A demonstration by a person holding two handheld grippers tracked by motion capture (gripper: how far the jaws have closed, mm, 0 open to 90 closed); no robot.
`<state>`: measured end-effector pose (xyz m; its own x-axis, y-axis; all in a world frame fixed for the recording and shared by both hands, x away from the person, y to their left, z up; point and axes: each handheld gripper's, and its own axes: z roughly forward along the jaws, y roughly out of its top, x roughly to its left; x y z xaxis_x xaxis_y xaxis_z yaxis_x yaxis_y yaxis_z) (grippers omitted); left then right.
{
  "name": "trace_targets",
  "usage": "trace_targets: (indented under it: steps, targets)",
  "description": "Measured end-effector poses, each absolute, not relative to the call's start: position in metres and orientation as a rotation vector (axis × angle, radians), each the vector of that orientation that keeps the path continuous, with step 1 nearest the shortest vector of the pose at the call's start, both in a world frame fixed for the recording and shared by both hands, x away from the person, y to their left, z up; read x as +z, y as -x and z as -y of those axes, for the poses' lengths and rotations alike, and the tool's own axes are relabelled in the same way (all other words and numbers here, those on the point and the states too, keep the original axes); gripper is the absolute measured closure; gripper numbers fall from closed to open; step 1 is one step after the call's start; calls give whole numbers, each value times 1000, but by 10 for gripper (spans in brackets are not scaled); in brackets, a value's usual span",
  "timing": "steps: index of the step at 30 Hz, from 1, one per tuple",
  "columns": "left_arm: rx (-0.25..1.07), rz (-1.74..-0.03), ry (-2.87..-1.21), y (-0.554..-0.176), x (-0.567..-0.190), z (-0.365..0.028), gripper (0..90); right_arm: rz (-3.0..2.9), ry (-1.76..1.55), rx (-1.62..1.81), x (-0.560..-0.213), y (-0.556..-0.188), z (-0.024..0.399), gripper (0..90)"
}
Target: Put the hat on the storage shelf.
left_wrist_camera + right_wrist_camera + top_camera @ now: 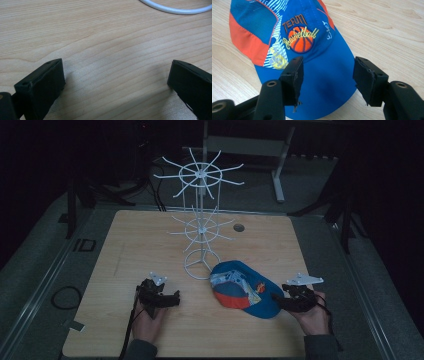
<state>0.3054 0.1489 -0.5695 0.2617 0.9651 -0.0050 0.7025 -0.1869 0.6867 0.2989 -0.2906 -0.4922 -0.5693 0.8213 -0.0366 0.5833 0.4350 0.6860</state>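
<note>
1. Right gripper spread wide over the brim of the blue-and-orange basketball cap, one jaw above the brim's left part, the other just off its right edge; nothing clamped yet. Probably lined up on the brim because it's the stiffest part to pinch.
2. Cap lying flat on the bench, brim towards the right hand, crown towards the stand. Sits just beside the white wire hat stand, near its ring base, so only a short carry to a hook.
3. Left gripper parked on the bench left of the stand base, well apart from the cap. Jaws wide open, holding nothing; bare wood grain between them in the left gripper view.
4. Curved white wire at the top of the left gripper view: likely the stand's base ring. Suggests left gripper aimed at the base, maybe to steady the stand while hanging; a guess.
5. Stand upright near the bench centre, two tiers of radial hooks, all bare. Lower tier closest to the cap.
6. Judged step: pre-grasp on the brim. Next needs a close on the brim edge, not the soft mesh crown.
7. Risk: light stand tipping if the cap snags a hook.
</note>
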Motion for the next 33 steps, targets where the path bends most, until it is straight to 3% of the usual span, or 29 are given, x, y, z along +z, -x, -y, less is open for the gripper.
trace_targets:
  steps: [33]
  targets:
    - [592, -1505, -1963, -306, -569, -149, 14, -2484, -1080, 903, -471, -331, 258, 364]
